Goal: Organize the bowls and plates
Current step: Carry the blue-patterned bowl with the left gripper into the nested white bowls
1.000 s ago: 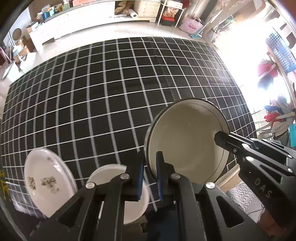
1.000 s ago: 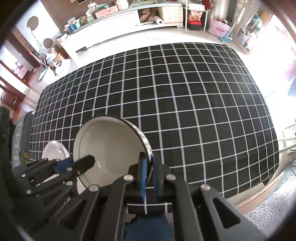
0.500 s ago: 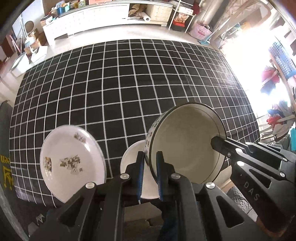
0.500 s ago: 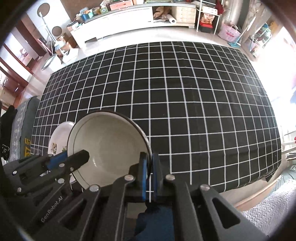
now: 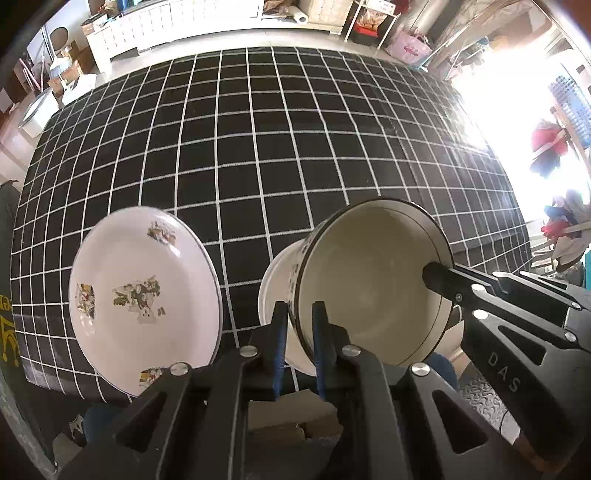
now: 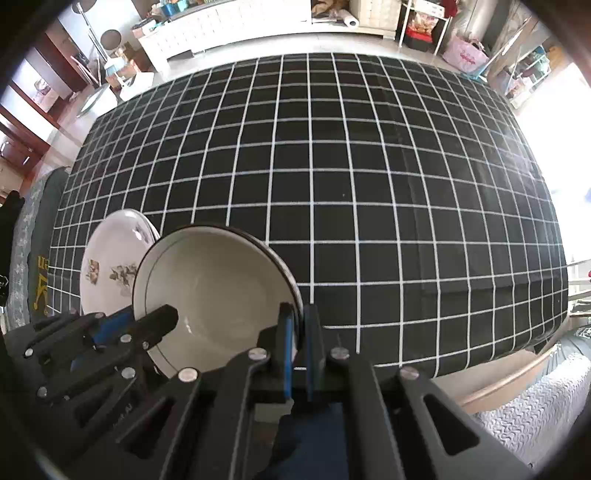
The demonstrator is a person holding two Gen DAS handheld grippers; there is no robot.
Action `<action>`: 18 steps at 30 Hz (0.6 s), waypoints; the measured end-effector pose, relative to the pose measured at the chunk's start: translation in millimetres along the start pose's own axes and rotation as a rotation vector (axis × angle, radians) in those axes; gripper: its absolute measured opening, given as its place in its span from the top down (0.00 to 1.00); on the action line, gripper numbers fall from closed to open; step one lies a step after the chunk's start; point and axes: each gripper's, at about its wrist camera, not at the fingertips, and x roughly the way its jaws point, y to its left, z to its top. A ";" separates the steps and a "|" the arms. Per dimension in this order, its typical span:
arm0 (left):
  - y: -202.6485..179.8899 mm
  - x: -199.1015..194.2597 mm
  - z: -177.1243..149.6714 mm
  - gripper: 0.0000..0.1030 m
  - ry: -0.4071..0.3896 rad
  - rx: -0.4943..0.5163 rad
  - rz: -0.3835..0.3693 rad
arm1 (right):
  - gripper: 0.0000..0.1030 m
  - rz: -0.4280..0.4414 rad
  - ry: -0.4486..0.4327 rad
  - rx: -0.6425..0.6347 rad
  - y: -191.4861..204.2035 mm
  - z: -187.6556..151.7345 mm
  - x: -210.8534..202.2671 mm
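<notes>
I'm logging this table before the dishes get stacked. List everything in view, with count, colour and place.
Bowl: one, cream inside with a dark rim, held above the table's near edge by both grippers.
Second bowl: one, white, under and behind the held bowl; mostly hidden.
Plate: one, white with small printed pictures, near left corner of the table.
Tablecloth: one, black with white grid lines, covers the whole table.
White cabinet: one, along the far wall.
Pink bag: one, on the floor at the far right.
Left gripper: black with blue pads, shut on the bowl's left rim.
Right gripper: black with blue pads, shut on the bowl's right rim.
</notes>
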 end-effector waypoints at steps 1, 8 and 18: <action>1.6 2.3 -1.0 0.89 0.005 -0.003 0.000 | 0.92 0.000 0.005 0.002 0.4 -0.6 2.6; 6.4 12.8 -7.0 0.89 0.023 -0.004 0.011 | 0.92 0.000 0.035 0.000 3.7 -3.1 15.7; 6.2 21.0 -7.6 0.89 0.041 -0.010 0.024 | 0.91 -0.009 0.064 -0.017 6.8 -2.2 25.3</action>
